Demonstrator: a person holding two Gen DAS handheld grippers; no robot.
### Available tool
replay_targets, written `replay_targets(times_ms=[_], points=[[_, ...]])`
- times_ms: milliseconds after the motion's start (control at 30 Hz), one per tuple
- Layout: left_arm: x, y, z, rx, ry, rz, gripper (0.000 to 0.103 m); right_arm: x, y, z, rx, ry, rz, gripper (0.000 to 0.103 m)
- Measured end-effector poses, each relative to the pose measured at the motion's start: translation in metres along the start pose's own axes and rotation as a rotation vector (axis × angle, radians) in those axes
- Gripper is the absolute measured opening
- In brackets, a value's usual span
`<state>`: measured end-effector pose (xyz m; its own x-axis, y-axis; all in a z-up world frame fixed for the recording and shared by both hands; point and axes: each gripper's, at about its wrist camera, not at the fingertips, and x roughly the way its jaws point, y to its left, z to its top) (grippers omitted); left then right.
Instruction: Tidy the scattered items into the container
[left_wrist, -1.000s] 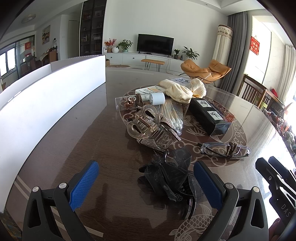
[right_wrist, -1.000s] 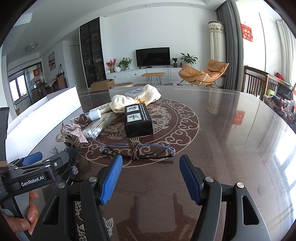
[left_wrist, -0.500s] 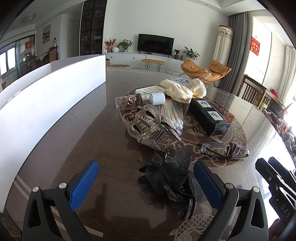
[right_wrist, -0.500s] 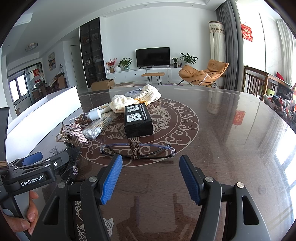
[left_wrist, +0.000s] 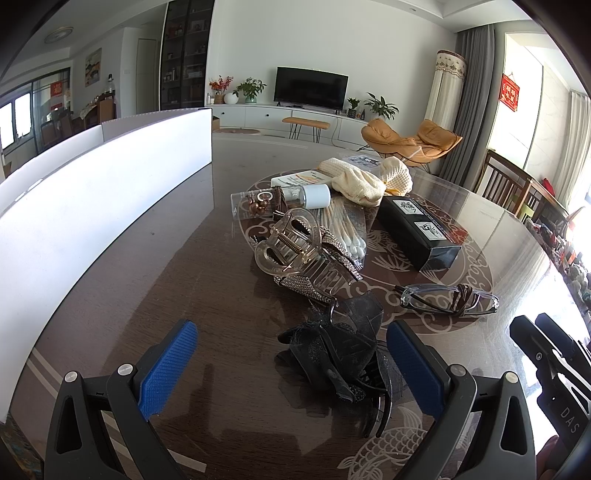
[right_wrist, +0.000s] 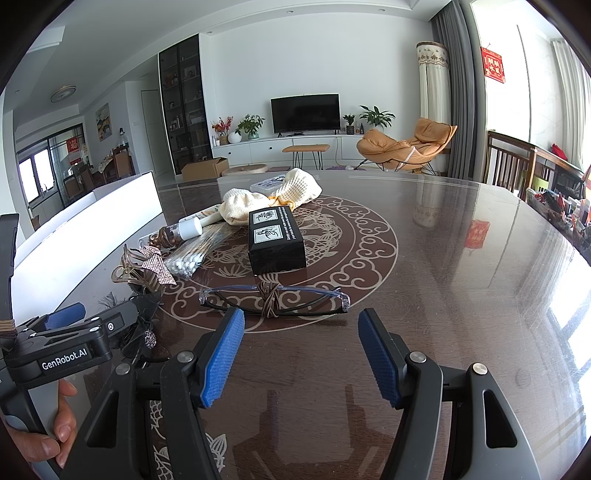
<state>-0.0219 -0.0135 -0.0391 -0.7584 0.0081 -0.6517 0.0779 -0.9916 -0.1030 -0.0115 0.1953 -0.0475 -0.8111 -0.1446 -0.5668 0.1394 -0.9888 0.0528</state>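
Nothing has moved: both tools, left (left_wrist: 291, 363) and right (right_wrist: 301, 356), stay wide, empty.

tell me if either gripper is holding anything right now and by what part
Nothing is held. The left gripper is open, with the black hair clip lying loose on the table between its jaws. The right gripper is open short of the glasses.

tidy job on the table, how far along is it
Nothing looks done: the black hair bow, clear claw clip, glasses and black box all lie on the table. Left gripper and right gripper are open, empty. Everything is left.
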Motion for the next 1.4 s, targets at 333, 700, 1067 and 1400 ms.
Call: replay_targets(times_ms=[333, 700, 1067, 1400], points=[[-0.0007, 0.0026, -0.0003, -0.001, 0.000, -0.001, 0.103, 0.0000, 0.0002, 0.0000, 0.000, 0.001, 0.000, 0.065], [0.0008, 0.0043, 0.0000, -0.005, 0.001, -0.003, 0.103, 0.0000, -0.0001, -0.0001, 0.000, 0.001, 0.000, 0.065], [0.0039, 0.0063, 0.0000, -0.009, 0.003, -0.005, 0.103, 0.0005, 0.0003, -0.0008, 0.000, 0.002, 0.000, 0.065], [0.0040, 0.0063, 0.0001, -0.010, 0.003, -0.005, 0.103, 0.0005, 0.0006, -0.0008, 0.001, 0.001, 0.000, 0.065]])
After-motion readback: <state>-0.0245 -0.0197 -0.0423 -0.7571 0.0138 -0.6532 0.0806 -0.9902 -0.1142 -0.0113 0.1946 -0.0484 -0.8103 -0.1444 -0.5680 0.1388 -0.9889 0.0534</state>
